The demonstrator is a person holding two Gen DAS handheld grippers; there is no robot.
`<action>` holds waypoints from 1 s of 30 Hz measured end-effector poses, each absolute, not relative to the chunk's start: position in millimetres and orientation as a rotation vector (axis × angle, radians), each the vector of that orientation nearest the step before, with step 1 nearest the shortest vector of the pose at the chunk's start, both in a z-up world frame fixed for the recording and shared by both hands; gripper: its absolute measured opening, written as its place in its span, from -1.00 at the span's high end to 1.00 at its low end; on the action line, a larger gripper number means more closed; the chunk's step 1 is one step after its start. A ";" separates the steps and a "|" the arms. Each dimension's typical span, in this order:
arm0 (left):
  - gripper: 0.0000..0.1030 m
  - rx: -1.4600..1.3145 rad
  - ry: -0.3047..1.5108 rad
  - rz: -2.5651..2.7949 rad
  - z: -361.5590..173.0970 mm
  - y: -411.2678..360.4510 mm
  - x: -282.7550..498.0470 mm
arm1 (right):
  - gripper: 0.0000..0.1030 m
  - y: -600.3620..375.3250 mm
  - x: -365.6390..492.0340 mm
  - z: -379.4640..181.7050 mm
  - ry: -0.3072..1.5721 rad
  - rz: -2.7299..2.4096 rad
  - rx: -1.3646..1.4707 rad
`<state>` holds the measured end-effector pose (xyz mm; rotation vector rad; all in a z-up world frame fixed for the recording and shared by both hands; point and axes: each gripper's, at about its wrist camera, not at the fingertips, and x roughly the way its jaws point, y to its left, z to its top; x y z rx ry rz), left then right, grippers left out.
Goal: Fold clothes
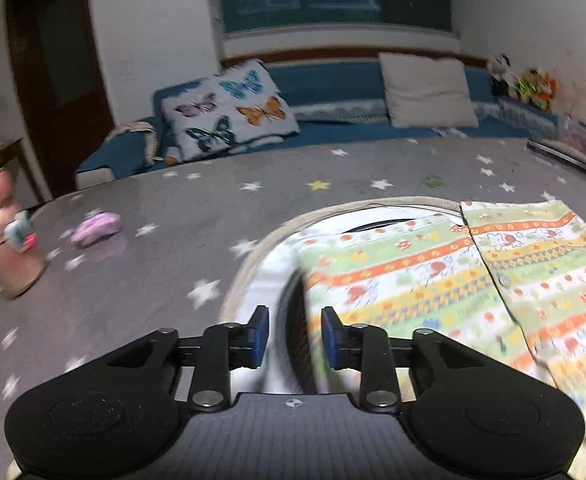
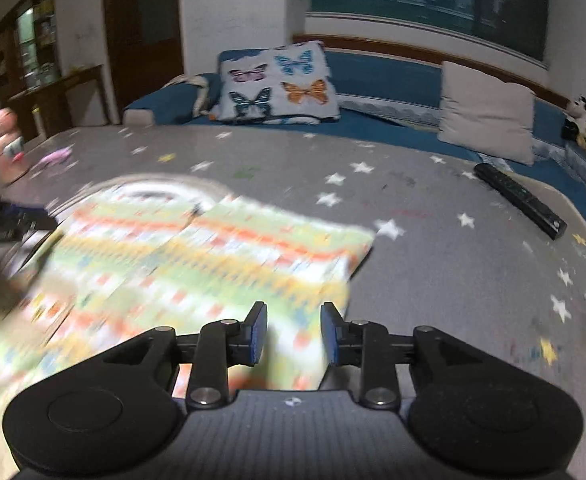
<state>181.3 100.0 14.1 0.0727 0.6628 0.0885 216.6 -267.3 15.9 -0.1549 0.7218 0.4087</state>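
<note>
Both our left gripper (image 1: 295,338) and right gripper (image 2: 294,334) stand part open holding nothing, the striped shirt (image 2: 197,264) lying flat on the table (image 2: 433,240) just ahead between them, stripes crosswise.

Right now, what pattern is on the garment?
Green, orange and yellow cartoon stripes on the garment; clearest from left wrist.

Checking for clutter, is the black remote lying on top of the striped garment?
No, the remote lies apart from the garment on the grey starry cover.
</note>
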 end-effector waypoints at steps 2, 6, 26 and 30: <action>0.16 0.071 0.651 0.125 16.9 110.4 154.2 | 0.29 -273.9 192.9 16.3 0.716 0.407 -0.154; 0.04 0.084 0.648 0.237 17.9 135.6 107.2 | 0.26 -302.0 155.2 16.5 0.702 0.319 -0.132; -0.21 -0.032 0.684 0.468 -6.4 200.2 21.8 | 0.05 -455.7 66.7 8.5 0.650 -0.235 0.070; 0.01 -0.020 0.665 0.452 -9.1 204.3 22.9 | 0.06 -460.7 64.6 4.2 0.661 -0.243 0.091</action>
